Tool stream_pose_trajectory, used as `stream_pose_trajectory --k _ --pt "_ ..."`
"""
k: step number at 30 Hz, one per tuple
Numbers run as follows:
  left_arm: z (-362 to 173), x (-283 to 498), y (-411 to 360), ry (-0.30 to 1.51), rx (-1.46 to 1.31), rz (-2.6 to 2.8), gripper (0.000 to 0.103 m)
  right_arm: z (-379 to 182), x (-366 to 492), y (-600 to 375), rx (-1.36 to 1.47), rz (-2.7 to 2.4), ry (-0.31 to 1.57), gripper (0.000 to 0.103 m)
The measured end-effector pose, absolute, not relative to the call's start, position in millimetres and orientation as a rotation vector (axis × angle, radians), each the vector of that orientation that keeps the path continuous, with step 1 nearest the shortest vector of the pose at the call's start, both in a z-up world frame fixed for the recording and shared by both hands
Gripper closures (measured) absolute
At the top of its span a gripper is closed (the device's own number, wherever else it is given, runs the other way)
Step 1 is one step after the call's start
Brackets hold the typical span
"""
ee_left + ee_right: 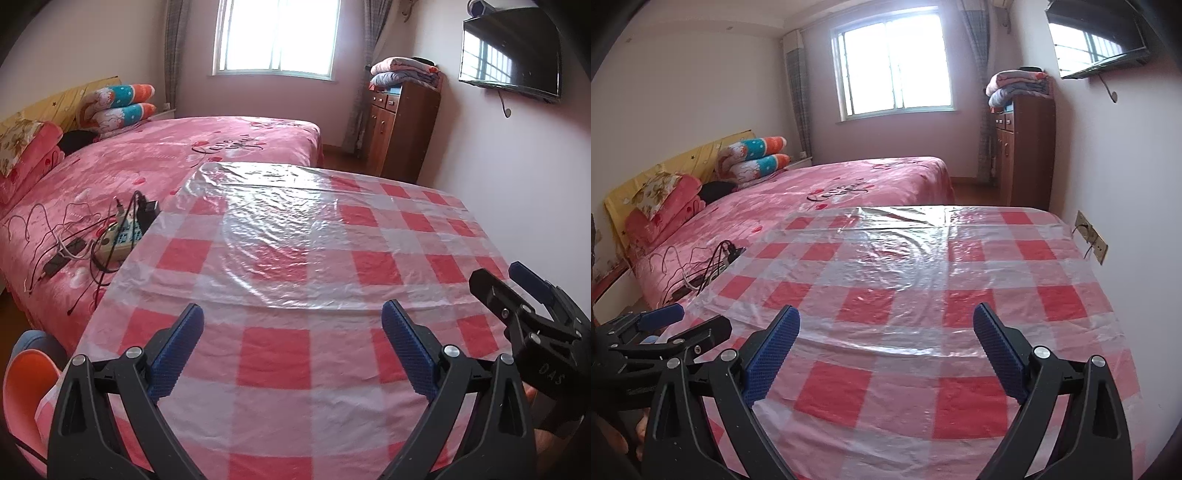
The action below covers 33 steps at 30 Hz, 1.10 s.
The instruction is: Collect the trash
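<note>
No piece of trash shows in either view. A table covered with a red-and-white checked cloth under clear plastic fills both views. My left gripper hovers open over its near edge, nothing between the blue pads. My right gripper is open too, above the same near edge, with empty jaws. In the left wrist view the right gripper appears at the right edge, open. In the right wrist view the left gripper shows at the lower left.
A bed with a pink cover lies left of the table; a power strip with cables rests on it. A wooden cabinet with folded blankets stands by the far wall, a TV hangs at the right. An orange stool sits at lower left.
</note>
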State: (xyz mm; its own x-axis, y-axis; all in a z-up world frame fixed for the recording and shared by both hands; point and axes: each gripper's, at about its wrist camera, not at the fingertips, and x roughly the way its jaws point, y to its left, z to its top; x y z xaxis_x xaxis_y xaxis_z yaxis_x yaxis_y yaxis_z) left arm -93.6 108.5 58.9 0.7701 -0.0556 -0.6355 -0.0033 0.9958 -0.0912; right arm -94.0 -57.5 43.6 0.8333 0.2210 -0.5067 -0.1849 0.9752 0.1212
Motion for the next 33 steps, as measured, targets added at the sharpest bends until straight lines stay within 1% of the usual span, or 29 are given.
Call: stream_pose_trajectory --k 12,21,33 --pt "58.5 -83.9 70.1 0.702 -0.030 -0.018 0.006 47.5 -101.6 -86.4 0.078 0.160 0.509 0.009" --pt "58.4 -82.6 59.1 0.690 -0.023 0.004 0.006 48.8 -104.6 -102.9 0.090 0.135 0.491 0.009" --pt "71.0 -88.9 45.6 0.655 0.011 0.016 0.006 56.1 -113.1 -115.7 0.107 0.125 0.459 0.009"
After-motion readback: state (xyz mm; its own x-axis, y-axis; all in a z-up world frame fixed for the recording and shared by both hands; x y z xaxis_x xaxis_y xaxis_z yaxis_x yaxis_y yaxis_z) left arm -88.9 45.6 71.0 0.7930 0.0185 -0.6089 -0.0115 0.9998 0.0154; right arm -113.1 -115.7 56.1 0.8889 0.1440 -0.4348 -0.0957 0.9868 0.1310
